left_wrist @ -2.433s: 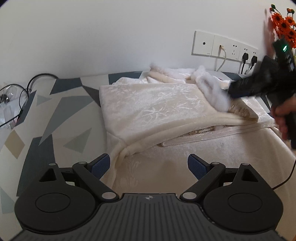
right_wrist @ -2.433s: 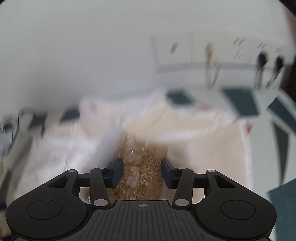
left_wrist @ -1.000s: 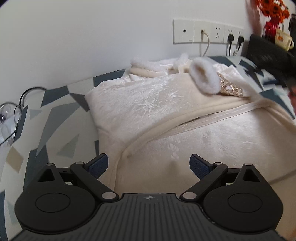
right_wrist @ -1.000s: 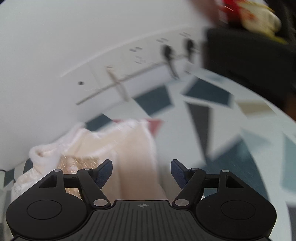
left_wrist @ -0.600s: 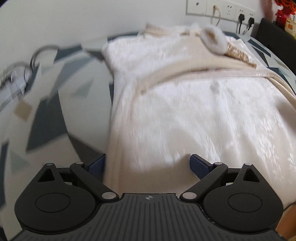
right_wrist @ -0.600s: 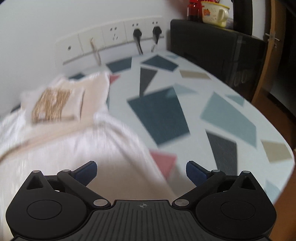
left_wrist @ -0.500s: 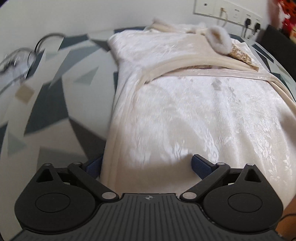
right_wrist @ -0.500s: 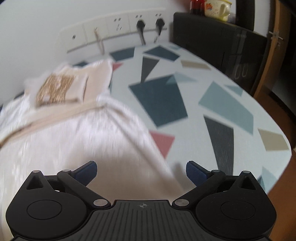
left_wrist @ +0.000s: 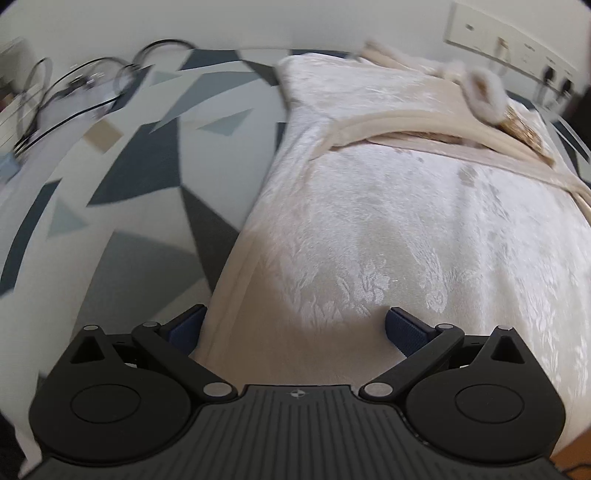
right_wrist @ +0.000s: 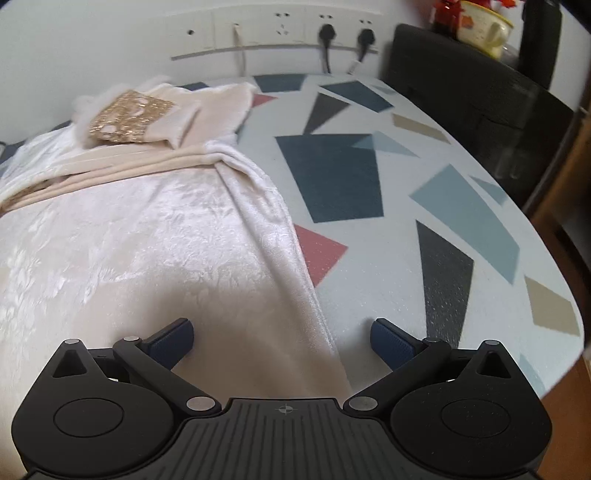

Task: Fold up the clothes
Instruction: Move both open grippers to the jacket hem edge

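Observation:
A cream velvet garment (left_wrist: 388, 221) lies spread on the patterned table, with a folded sleeve, a white fur cuff (left_wrist: 487, 92) and a gold sequin patch (left_wrist: 521, 127) at its far end. My left gripper (left_wrist: 293, 326) hangs open over the garment's near left edge; that edge lies between the jaws and neither pad presses on it. In the right wrist view the same garment (right_wrist: 147, 236) and its sequin patch (right_wrist: 129, 118) show. There my right gripper (right_wrist: 282, 338) stands wide open over the near right edge, holding nothing.
The table (right_wrist: 406, 206) has grey, blue and red shapes, and its rounded edge (right_wrist: 576, 332) is close on the right. A black box (right_wrist: 461, 74) with a mug (right_wrist: 484, 22) on it stands far right. Wall sockets (right_wrist: 277, 26) hold plugs. Cables (left_wrist: 74, 85) lie far left.
Both grippers have drawn back from the sleeve end to the garment's near edge and tipped downward. The right jaws have gone from partly open to wide open.

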Demonstrator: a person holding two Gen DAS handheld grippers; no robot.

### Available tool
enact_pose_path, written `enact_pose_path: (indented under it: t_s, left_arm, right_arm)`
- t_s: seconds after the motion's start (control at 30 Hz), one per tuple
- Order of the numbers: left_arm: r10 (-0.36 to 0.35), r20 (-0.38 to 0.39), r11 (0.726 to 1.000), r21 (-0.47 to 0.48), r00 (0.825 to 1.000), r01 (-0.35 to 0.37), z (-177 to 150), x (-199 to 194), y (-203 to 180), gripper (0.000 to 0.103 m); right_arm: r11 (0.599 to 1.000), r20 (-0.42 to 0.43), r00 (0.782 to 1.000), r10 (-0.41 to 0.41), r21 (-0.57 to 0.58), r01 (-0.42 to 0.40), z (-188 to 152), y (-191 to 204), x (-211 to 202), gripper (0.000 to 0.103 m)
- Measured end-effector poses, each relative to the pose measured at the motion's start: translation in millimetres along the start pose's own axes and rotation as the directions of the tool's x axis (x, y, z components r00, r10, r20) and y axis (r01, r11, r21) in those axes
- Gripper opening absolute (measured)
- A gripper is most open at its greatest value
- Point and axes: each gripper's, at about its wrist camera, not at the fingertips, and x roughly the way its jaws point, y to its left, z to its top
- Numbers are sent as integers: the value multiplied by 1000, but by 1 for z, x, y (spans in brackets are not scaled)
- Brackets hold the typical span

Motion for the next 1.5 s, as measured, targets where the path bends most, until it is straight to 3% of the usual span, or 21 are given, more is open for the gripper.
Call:
enact_pose_path:
  t_s: [0.2, 0.63, 1.07, 1.5]
  left_arm:
    - [18, 38, 999, -34, 999, -16, -11, -6, -1, 103]
    - [-4, -42, 1000, -2, 999, 4, -8, -6, 1, 103]
    - [-10, 40, 1000, 5, 999, 10, -19, -11, 1, 103]
    - [-35, 2, 998, 47, 999, 35, -7, -4, 3, 103]
  right_arm:
    - [1000, 51, 999, -11, 3, 11, -8, 2, -3, 102]
    - [1000, 54, 999, -6, 3, 6, -11, 2, -5, 102]
    - [998, 17, 999, -41, 45, 40, -7, 5, -4, 102]
    - [999, -15, 999, -29, 34, 29, -2, 3, -2, 102]
